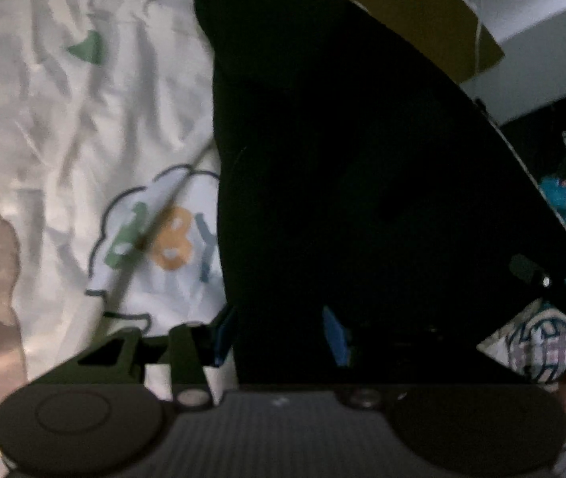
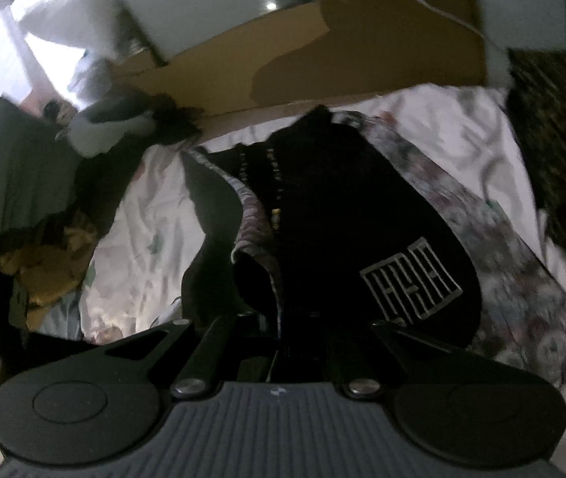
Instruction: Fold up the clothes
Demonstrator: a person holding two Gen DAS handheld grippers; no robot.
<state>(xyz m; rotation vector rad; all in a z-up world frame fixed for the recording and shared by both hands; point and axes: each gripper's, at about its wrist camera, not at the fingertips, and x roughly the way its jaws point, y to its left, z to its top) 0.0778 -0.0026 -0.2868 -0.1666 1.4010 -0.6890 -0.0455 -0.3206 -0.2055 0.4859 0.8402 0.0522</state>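
While the black garment (image 2: 323,215) hangs from both my claws above the white printed sheet (image 1: 84,119), it fills most of what I see, its zip line and a white square logo (image 2: 412,283) facing my right side. My right claw (image 2: 299,342) looks pinched onto the garment's near edge, the cloth bunching down between its fingers. My left claw (image 1: 279,334) is swallowed in the same dark cloth; blue pads (image 1: 334,334) show close to the fabric, and I judge them clamped on it, though the dimness leaves some doubt. A patterned lining (image 2: 502,259) trails off the garment's right edge onto the sheet. Behind the garment stands a cardboard box (image 2: 323,51), and to the garment's left lies a heap of dark and mustard clothes (image 2: 44,263). My worry is the slack: if one grip holds only a single layer, the jacket could twist or slide out as I lay it down, and the lining could fold under and spoil a flat crease.
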